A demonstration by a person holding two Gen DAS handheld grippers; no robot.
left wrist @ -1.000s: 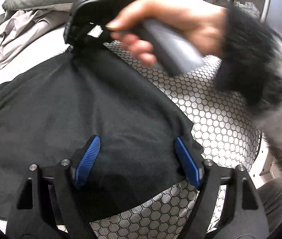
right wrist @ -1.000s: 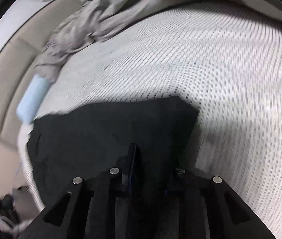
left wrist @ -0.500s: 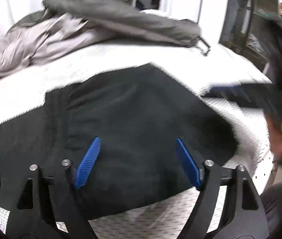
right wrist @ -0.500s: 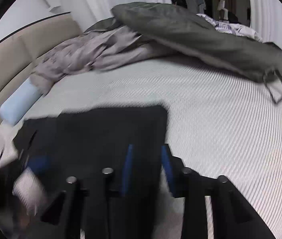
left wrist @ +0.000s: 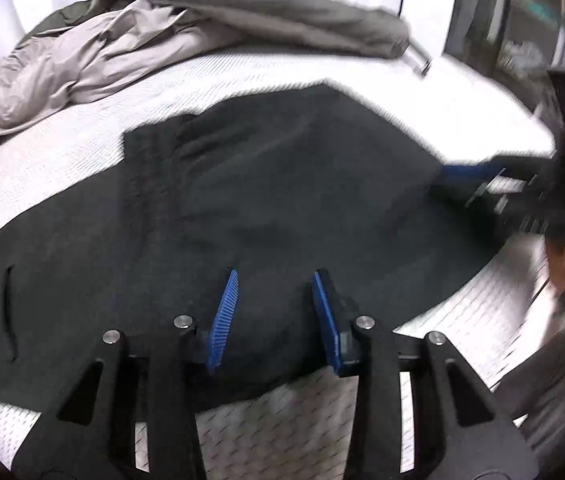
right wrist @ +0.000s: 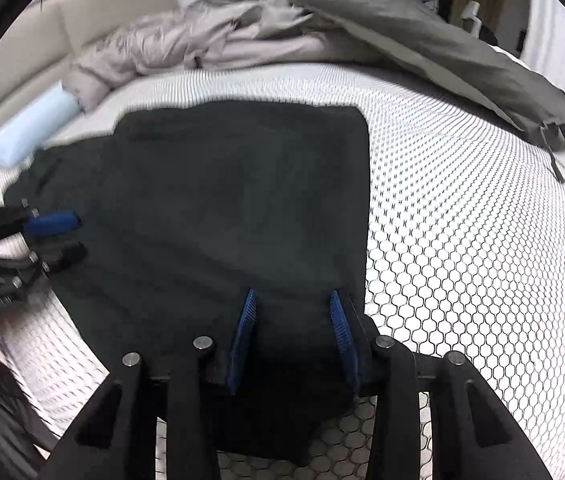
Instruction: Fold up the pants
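Observation:
Black pants (left wrist: 266, 200) lie folded flat on the white honeycomb-patterned bed, also seen in the right wrist view (right wrist: 222, 208). My left gripper (left wrist: 274, 312) hovers open over the near edge of the pants, holding nothing. My right gripper (right wrist: 292, 336) is open over the pants' near right corner, holding nothing. The right gripper (left wrist: 478, 184) also shows blurred at the right edge of the left wrist view, at the pants' side. The left gripper (right wrist: 52, 236) shows at the left edge of the right wrist view.
Crumpled grey and beige clothes (left wrist: 186, 20) are piled at the far side of the bed (right wrist: 482, 240), also visible in the right wrist view (right wrist: 322, 28). A light blue roll (right wrist: 30, 128) lies at the far left by the beige headboard (right wrist: 94, 16).
My right gripper has let go of the pants, opened and pulled back to their near right corner. My left gripper's jaws have narrowed but stay open. Both views shifted.

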